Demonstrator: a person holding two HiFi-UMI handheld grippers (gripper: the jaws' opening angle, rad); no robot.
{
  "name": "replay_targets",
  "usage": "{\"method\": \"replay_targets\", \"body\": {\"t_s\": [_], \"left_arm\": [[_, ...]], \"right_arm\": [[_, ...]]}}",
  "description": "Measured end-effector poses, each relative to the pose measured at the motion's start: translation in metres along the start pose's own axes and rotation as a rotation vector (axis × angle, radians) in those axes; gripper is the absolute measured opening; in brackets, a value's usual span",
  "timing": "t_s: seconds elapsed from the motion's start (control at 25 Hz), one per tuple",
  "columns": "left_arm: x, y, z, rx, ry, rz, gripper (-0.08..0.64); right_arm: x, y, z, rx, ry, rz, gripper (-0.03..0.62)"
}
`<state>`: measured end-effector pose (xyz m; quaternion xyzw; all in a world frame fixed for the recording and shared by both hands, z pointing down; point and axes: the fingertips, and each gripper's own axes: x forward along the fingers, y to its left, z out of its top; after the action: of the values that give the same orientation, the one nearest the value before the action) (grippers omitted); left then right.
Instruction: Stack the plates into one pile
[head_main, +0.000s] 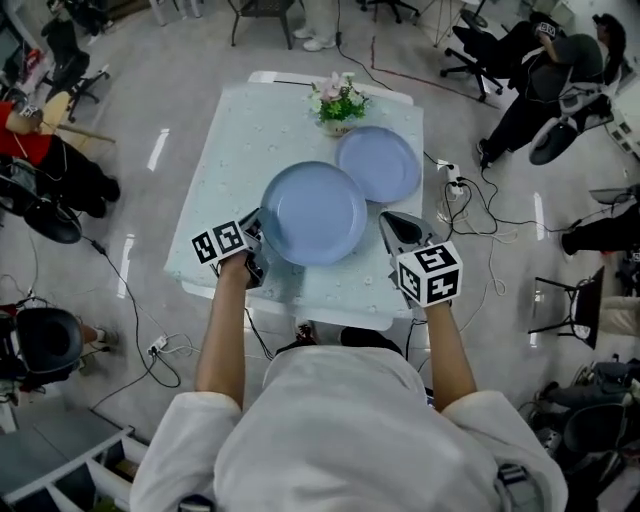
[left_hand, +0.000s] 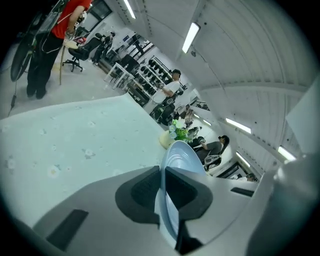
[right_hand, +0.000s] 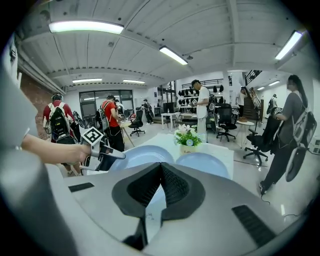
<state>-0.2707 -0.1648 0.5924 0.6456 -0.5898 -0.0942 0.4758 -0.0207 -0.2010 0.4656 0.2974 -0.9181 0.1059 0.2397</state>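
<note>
My left gripper (head_main: 255, 240) is shut on the near-left rim of a light blue plate (head_main: 313, 213). In the left gripper view, the plate's rim (left_hand: 182, 155) is pinched edge-on between the two pads (left_hand: 142, 192). This plate hangs over the table (head_main: 230, 150), and in the head view its far-right edge overlaps a second blue plate (head_main: 378, 163) that lies flat beyond it. My right gripper (head_main: 395, 228) hovers to the right of the held plate, shut with nothing in it. The right gripper view shows both plates, the held one (right_hand: 142, 156) and the lying one (right_hand: 202, 163), and the left gripper (right_hand: 112, 155).
A small pot of flowers (head_main: 339, 103) stands at the table's far edge, just behind the lying plate. The pale patterned tablecloth (left_hand: 75, 135) is bare on the left. People, office chairs (head_main: 480, 50) and floor cables (head_main: 480, 215) surround the table.
</note>
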Motion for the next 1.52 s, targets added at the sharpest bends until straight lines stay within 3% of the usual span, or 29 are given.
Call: {"method": "replay_targets", "body": {"t_s": [0.2,0.44,0.76,1.04,1.16,1.36,1.52], "left_arm": [[0.056,-0.042,0.007,-0.034,-0.021,-0.033,0.041],[0.128,-0.074,0.009,-0.039,-0.023,-0.001,0.044],[0.206,-0.085,0.004,-0.087,-0.011,0.044,0.044],[0.229,-0.079,0.006,-0.090,-0.048,0.125,0.051],[0.232,-0.078,0.004,-0.007,-0.015,0.160,0.051],[0.231,-0.079,-0.003,0.288,0.076,0.254,0.081],[0.220,-0.084,0.002,0.451,0.087,0.280,0.130]], "right_arm": [[-0.019,-0.048,-0.007,0.029,-0.008,-0.050,0.014],[-0.037,-0.109,-0.023,0.077,0.005,-0.102,0.014],[-0.040,-0.171,-0.046,0.132,0.044,-0.138,0.014],[-0.033,-0.196,-0.056,0.152,0.069,-0.133,0.014],[-0.030,-0.198,-0.057,0.152,0.073,-0.127,0.014],[-0.027,-0.192,-0.054,0.152,0.068,-0.124,0.014],[-0.032,-0.185,-0.050,0.148,0.056,-0.141,0.014]]}}
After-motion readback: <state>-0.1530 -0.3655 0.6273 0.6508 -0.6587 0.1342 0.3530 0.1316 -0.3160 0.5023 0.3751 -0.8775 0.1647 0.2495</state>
